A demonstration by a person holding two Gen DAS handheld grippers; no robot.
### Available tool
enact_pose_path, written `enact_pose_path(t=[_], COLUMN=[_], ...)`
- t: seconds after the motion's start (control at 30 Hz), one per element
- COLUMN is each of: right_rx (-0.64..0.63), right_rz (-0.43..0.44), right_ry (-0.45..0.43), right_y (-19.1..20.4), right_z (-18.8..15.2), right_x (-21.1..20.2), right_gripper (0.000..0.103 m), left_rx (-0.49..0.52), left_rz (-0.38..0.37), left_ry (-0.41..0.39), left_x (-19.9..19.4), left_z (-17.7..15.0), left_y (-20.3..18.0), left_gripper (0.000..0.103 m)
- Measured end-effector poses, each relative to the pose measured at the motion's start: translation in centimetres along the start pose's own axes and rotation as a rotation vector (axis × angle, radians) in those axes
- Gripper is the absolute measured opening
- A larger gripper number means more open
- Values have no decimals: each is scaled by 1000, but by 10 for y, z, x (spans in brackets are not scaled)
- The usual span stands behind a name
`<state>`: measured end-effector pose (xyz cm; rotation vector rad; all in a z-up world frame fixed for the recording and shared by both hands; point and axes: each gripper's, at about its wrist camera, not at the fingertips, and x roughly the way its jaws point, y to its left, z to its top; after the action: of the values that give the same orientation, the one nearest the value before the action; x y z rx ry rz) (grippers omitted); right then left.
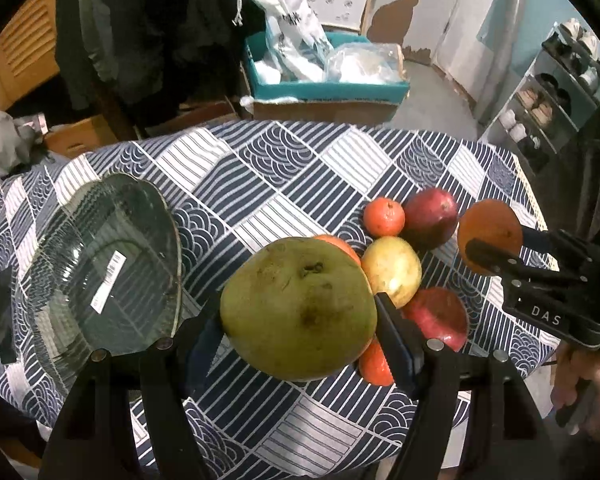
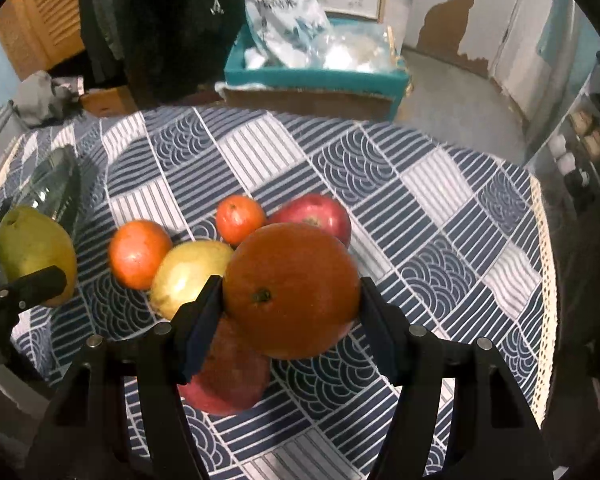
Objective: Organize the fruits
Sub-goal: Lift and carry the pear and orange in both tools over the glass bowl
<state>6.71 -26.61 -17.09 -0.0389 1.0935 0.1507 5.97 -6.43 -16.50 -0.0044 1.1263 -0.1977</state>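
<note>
My left gripper point(image 1: 300, 314) is shut on a large green pear-like fruit point(image 1: 296, 288), held above the patterned tablecloth point(image 1: 260, 184). A ribbed glass bowl point(image 1: 100, 264) sits to its left. To its right, my right gripper point(image 2: 290, 290) is shut on a big orange point(image 2: 292, 272), also lifted off the table; the left wrist view shows this orange point(image 1: 490, 224) at the right. On the cloth lie a small tangerine point(image 2: 240, 218), an orange point(image 2: 140, 254), a yellow fruit point(image 2: 188, 276) and two red apples point(image 2: 312, 214) point(image 2: 228, 380). The green fruit point(image 2: 32, 240) shows at the left edge.
Behind the table stand a teal box point(image 1: 324, 84) full of plastic bags and a cardboard box. A shoe rack point(image 1: 548, 100) is at the far right, dark clothes hang at the back left. A hand point(image 1: 588, 392) holds the right gripper's handle.
</note>
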Motion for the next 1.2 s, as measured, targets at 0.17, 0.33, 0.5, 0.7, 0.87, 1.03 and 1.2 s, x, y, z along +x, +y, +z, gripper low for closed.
enact_pose_path(t=[0.17,0.33,0.5,0.7,0.87,1.03,1.2], right_rx=[-8,-22,-39,-59,-68,-81,-91], right_rz=[2,12,24,48,77,98,118], right_ry=[-61,-121,-186,-233,-261,-285,-296], right_y=[3,9,14,23,31,41,52], right_z=[5,10,15,21,26,30,36], right_x=[-21,-45,-68,-86,-95,-103,-108], right_gripper=[67,67,67,67,67,67,67], left_rx=[3,-7,-4,-6,-3,-17,-36], left_rz=[15,9,11,3,7,6,20], left_ry=[-49,-96,-138,-178,-213,-235,-257], left_x=[-18,-37,-55,-76,-92,-103,-111], left_z=[3,7,9,9,10,11,10], left_y=[3,7,9,13,16,23,34], left_gripper=[74,74,74,74,74,74,74])
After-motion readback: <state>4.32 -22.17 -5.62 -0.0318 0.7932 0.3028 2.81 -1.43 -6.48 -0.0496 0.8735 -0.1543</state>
